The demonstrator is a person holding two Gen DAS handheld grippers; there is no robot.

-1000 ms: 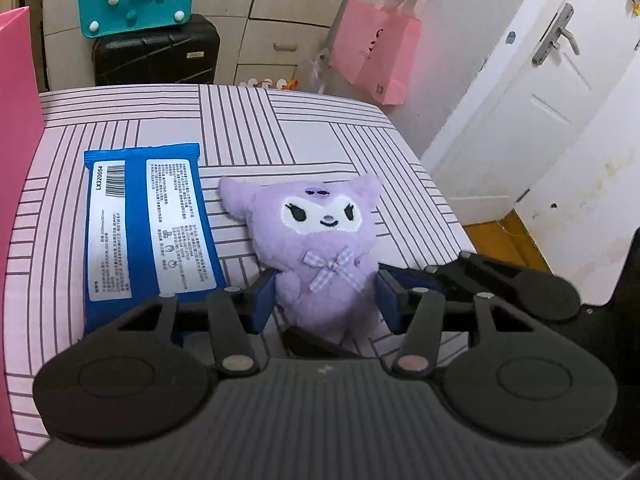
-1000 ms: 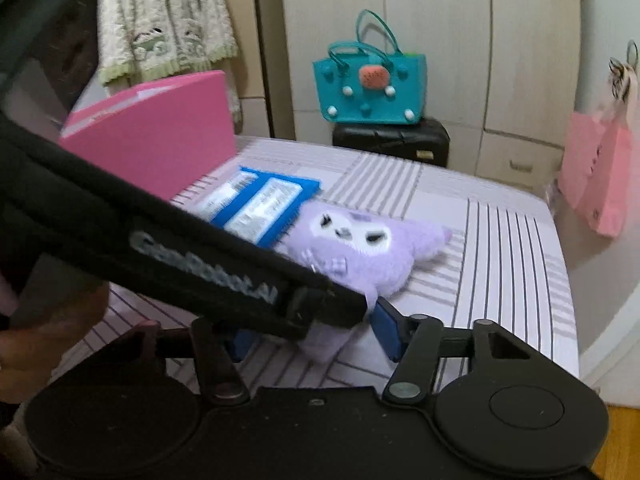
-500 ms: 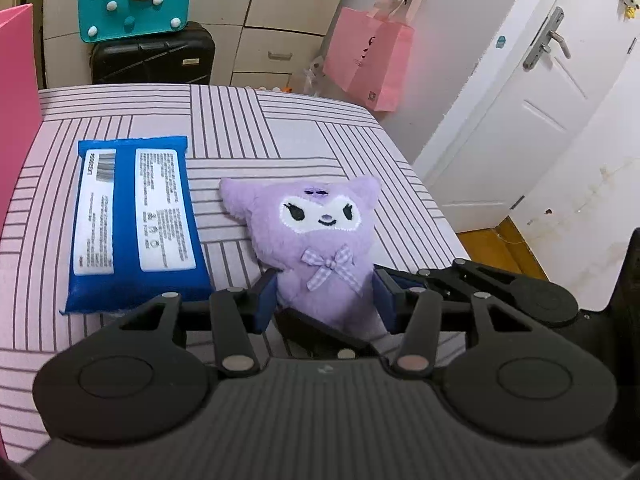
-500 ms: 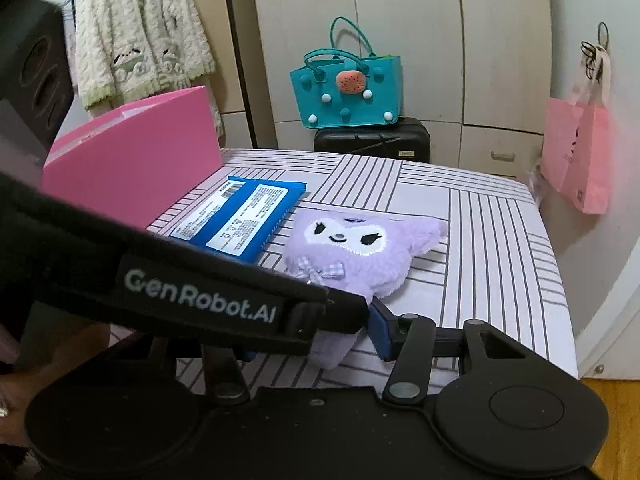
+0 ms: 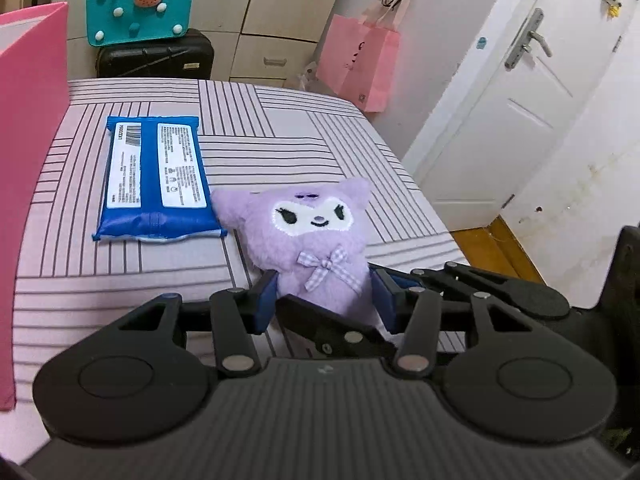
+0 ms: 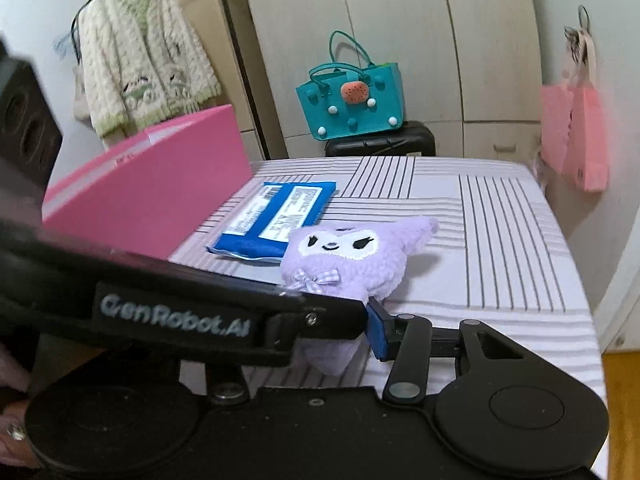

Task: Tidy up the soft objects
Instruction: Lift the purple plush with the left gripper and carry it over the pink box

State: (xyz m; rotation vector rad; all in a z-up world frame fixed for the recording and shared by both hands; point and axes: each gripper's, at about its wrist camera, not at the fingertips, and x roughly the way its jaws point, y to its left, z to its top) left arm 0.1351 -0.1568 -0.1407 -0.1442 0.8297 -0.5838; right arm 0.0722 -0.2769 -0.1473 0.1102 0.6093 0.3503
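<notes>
— Where is the soft purple plush toy with the white face and checked bow (image 5: 316,240)?

— On the desk with the pale pink striped cloth (image 5: 280,128), near its front edge, face up. Its head points away from both cameras. One ear touches the near corner of the flat blue plastic packet with white labels (image 5: 156,176). That packet lies between the toy and the tall pink box (image 6: 160,200) at the desk's side.

— And the left gripper (image 5: 326,300)?

— Its fingers (image 5: 267,300) sit on either side of the toy's lower body, just below the bow. The blue pads press into the fur on both flanks, so it is pinching the toy.

— What about the right gripper (image 6: 332,344)?

— It comes in from the toy's other side, crossing under the left one. From the left wrist camera, one of its black fingers runs beneath the toy's bottom end. From its own camera, the toy's lower tip hangs between its fingers. The one blue pad (image 6: 378,334) that shows lies against the tip's edge. The left gripper's black arm hides the other finger.

— Is it gripping, then?

— Its fingers have just been closing with the toy's tip between them. I cannot tell whether both pads press on it.

— Is the toy's head on the cloth?

— That I cannot tell either. A shadow shows under the far ear.
</notes>
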